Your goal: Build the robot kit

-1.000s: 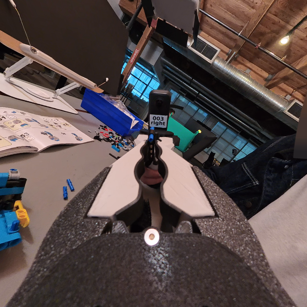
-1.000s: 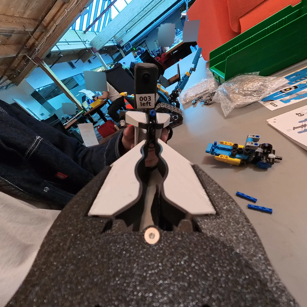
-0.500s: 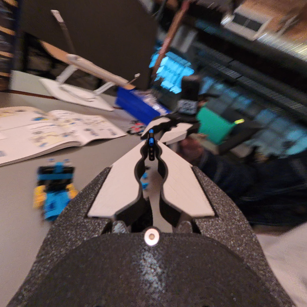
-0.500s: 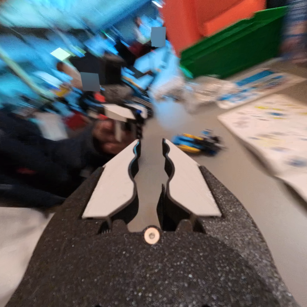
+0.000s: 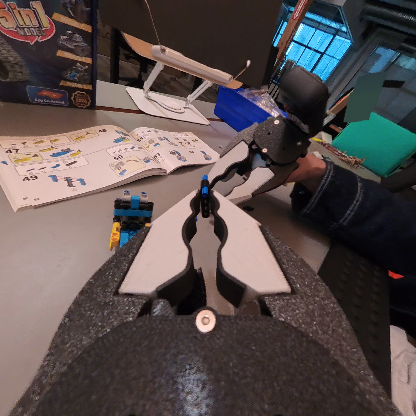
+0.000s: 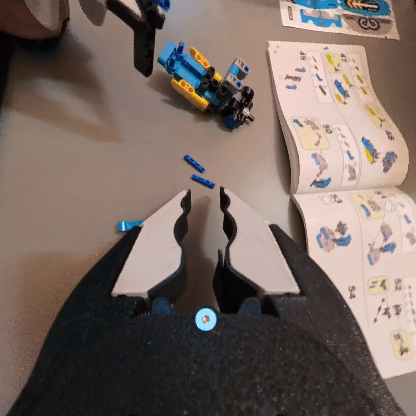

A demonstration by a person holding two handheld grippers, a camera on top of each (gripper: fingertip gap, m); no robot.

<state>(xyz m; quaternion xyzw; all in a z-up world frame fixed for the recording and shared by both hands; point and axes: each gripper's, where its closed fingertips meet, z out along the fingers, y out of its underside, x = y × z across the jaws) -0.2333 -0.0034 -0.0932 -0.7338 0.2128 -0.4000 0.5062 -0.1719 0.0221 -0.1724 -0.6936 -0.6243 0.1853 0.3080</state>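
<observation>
Right gripper [image 6: 205, 191]: fingers now released, empty, turned down toward worktop [image 6: 67, 180], nearest two blue pins [image 6: 199, 172]. Left gripper [image 5: 205, 198]: still clenched on black beam [image 5: 205, 206] carrying blue pin. Blue-yellow model [image 6: 207, 83] beyond; manual [image 6: 337, 157] alongside.

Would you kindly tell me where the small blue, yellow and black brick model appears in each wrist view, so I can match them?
Left wrist view: the brick model stands left of centre on the table, just left of the left gripper.
Right wrist view: it lies upper centre, beyond the right gripper.
Shared landmark: the open instruction booklet.
</observation>
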